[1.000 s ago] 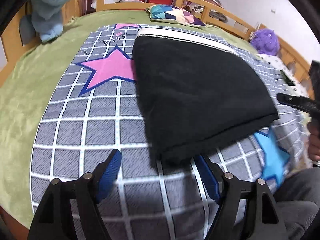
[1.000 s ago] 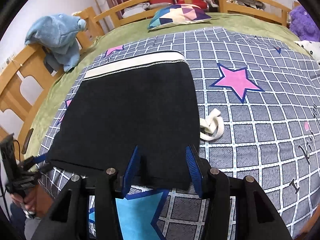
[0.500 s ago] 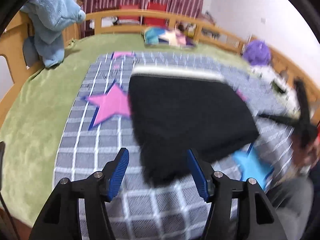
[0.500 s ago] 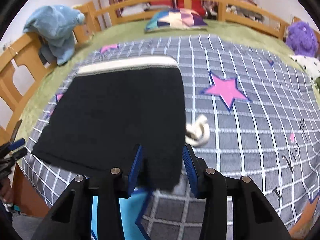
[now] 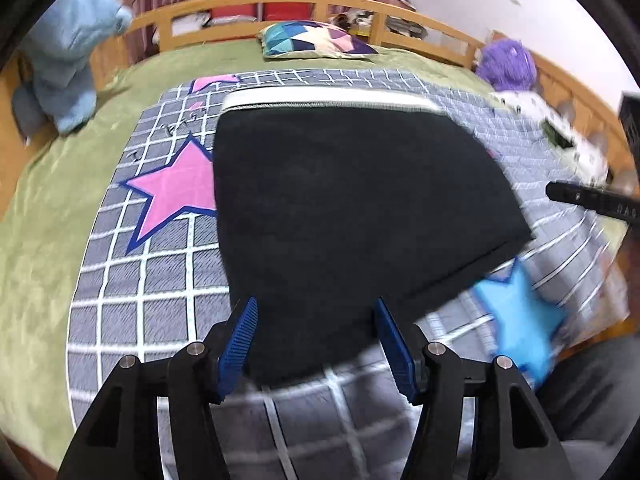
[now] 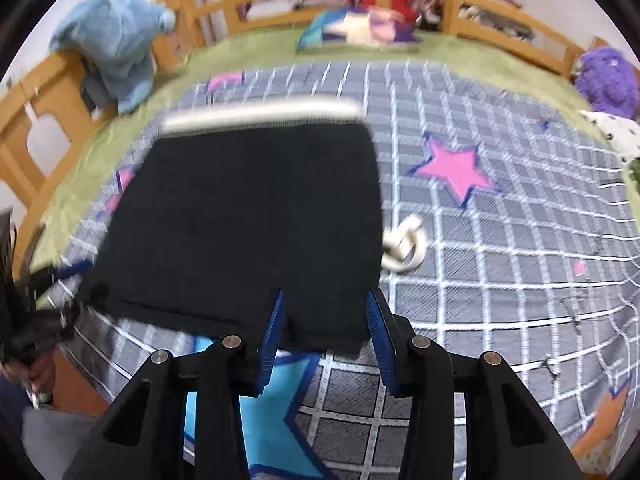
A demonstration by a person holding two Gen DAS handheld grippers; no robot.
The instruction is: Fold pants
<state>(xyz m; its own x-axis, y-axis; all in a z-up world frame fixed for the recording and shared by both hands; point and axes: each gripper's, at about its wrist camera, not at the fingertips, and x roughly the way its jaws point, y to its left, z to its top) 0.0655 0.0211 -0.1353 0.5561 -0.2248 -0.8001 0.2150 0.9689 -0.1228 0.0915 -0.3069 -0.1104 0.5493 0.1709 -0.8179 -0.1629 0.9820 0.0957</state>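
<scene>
Black pants [image 5: 352, 208] with a white waistband [image 5: 320, 100] lie flat on the grey checked blanket, waistband at the far end. They show in the right wrist view [image 6: 256, 224] too, with a white drawstring [image 6: 404, 248] poking out at their right edge. My left gripper [image 5: 316, 344] is open, its blue pads either side of the pants' near left corner. My right gripper [image 6: 326, 332] is open over the near right hem. Neither holds cloth.
The grey blanket [image 5: 132, 292] with pink and blue stars covers a green bed with wooden rails [image 5: 320, 0]. A patterned pillow [image 5: 316, 40], a blue plush [image 5: 68, 76] and a purple plush [image 5: 506, 64] lie at the edges.
Both grippers have swung and come in closer over the near hem of the pants. The pants lie as before.
</scene>
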